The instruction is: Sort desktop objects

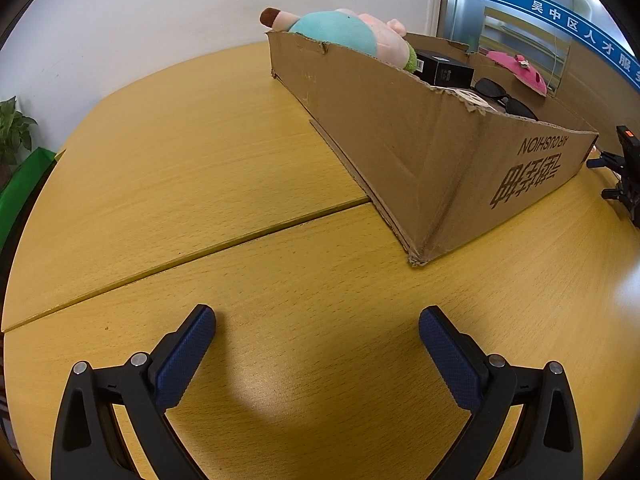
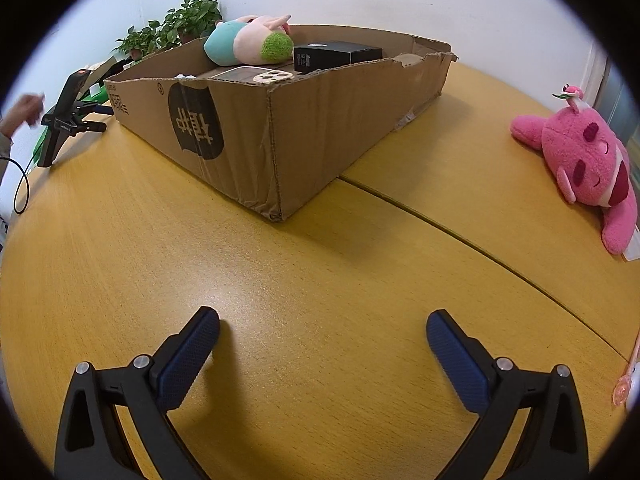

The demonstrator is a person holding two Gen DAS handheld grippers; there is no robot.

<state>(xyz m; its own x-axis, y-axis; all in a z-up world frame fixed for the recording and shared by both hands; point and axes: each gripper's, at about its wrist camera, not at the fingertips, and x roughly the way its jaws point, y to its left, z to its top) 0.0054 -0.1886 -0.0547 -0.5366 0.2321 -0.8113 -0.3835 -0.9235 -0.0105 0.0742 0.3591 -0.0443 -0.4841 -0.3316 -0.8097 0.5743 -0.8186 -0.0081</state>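
Your left gripper point(image 1: 317, 322) and right gripper point(image 2: 323, 324) both stand wide apart with nothing between the ribbed blue pads, low in each frame over the smooth wooden table point(image 2: 320, 264). The torn cardboard box point(image 2: 280, 136) sits above centre, well apart; the fluffy pink plush toy point(image 2: 584, 168) lies at the right edge.
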